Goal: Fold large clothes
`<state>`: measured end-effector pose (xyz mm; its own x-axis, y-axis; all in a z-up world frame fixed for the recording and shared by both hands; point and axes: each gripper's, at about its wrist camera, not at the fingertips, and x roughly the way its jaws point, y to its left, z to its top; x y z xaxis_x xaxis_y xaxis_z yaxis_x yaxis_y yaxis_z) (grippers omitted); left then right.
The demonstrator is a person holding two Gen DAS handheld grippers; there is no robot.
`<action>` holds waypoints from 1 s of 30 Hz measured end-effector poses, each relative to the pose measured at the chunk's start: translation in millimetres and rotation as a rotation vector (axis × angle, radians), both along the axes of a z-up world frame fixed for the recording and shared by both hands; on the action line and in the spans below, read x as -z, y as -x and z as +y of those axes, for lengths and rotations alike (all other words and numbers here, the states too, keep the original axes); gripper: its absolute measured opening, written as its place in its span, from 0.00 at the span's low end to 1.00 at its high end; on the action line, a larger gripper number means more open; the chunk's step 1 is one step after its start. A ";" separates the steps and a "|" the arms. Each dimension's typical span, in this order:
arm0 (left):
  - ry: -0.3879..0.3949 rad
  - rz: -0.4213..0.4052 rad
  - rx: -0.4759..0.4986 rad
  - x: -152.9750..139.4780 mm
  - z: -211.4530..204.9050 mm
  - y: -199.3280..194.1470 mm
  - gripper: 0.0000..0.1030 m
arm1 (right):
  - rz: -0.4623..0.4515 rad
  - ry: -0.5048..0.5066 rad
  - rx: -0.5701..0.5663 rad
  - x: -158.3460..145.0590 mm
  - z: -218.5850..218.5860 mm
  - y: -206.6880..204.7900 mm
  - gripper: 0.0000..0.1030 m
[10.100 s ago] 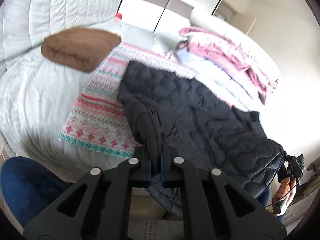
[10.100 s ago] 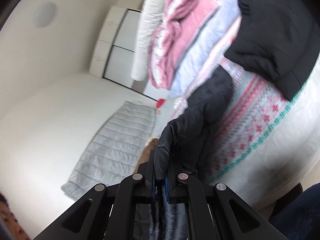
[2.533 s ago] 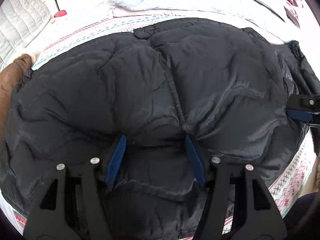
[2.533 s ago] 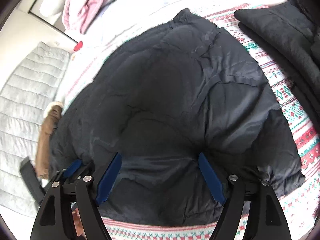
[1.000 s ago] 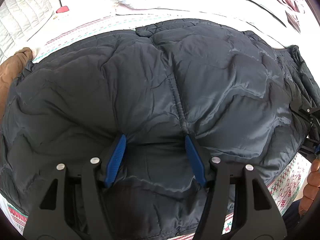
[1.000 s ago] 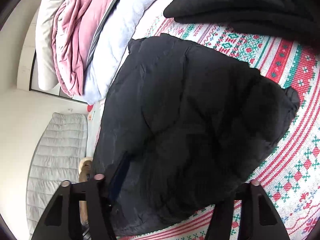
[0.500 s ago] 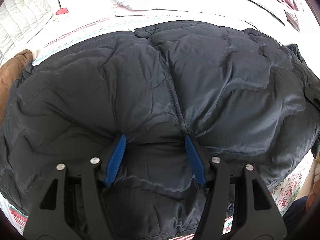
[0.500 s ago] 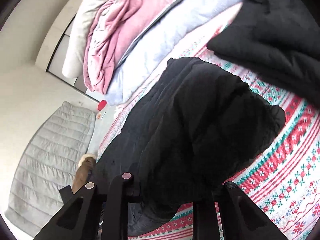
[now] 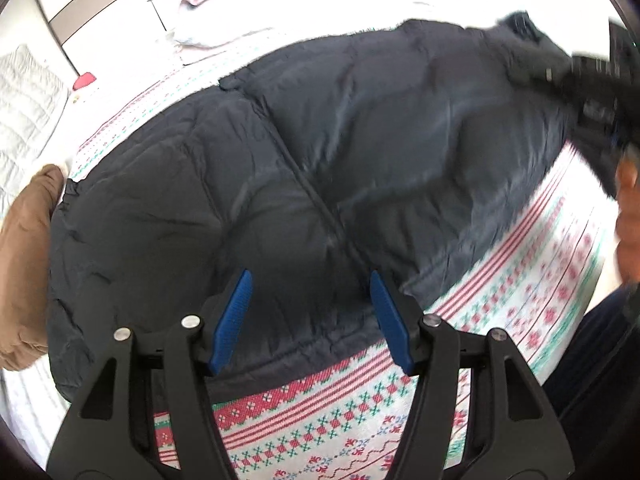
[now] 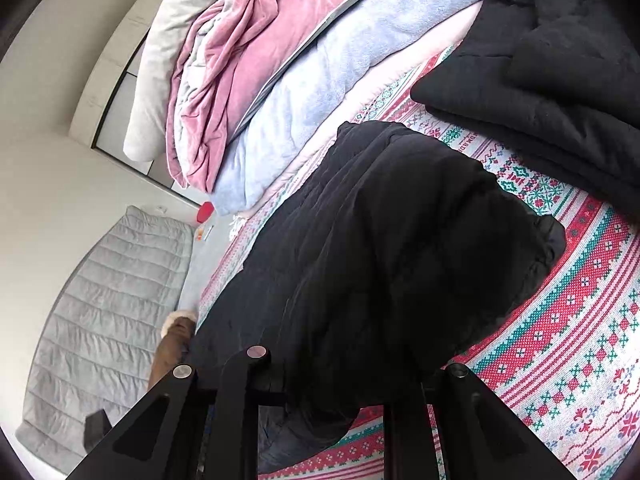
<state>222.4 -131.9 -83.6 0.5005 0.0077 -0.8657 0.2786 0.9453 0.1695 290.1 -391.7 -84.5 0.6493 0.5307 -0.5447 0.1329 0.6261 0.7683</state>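
Note:
A black puffer jacket (image 9: 320, 160) lies spread on a patterned blanket (image 9: 520, 300) on the bed. My left gripper (image 9: 312, 316) hovers open over the jacket's near hem, its blue pads (image 9: 236, 316) wide apart with nothing pinched between them. In the left wrist view my right gripper (image 9: 592, 88) appears blurred at the far right and holds up the jacket's right side. In the right wrist view the jacket (image 10: 400, 260) drapes over my right gripper (image 10: 332, 380) and hides the fingertips; its jaws are shut on the fabric.
A brown garment (image 9: 24, 260) lies at the jacket's left end. A folded black garment (image 10: 560, 80) sits on the blanket's far side. Pink and pale blue bedding (image 10: 260, 80) is piled behind. A person's hand (image 9: 628, 216) shows at the right edge.
My right gripper closed on the jacket's edge and rose with it. My left gripper lifted off the jacket and shifted, so the patterned blanket now shows below and to the right.

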 end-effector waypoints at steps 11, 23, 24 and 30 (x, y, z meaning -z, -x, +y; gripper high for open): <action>0.018 0.011 0.014 2.1 8.2 -13.8 0.60 | 0.012 0.007 0.000 0.1 1.7 0.6 0.18; 0.007 -0.076 -0.165 -27.9 29.3 -111.0 0.60 | 0.026 -0.028 0.013 1.3 -1.2 -0.3 0.18; -0.001 -0.064 -0.166 -23.1 28.2 -122.9 0.60 | 0.027 -0.029 0.013 1.5 -1.4 -0.2 0.18; -0.049 -0.005 -0.188 9.7 25.1 -149.7 0.60 | 0.034 -0.043 0.013 2.9 -3.0 -0.9 0.18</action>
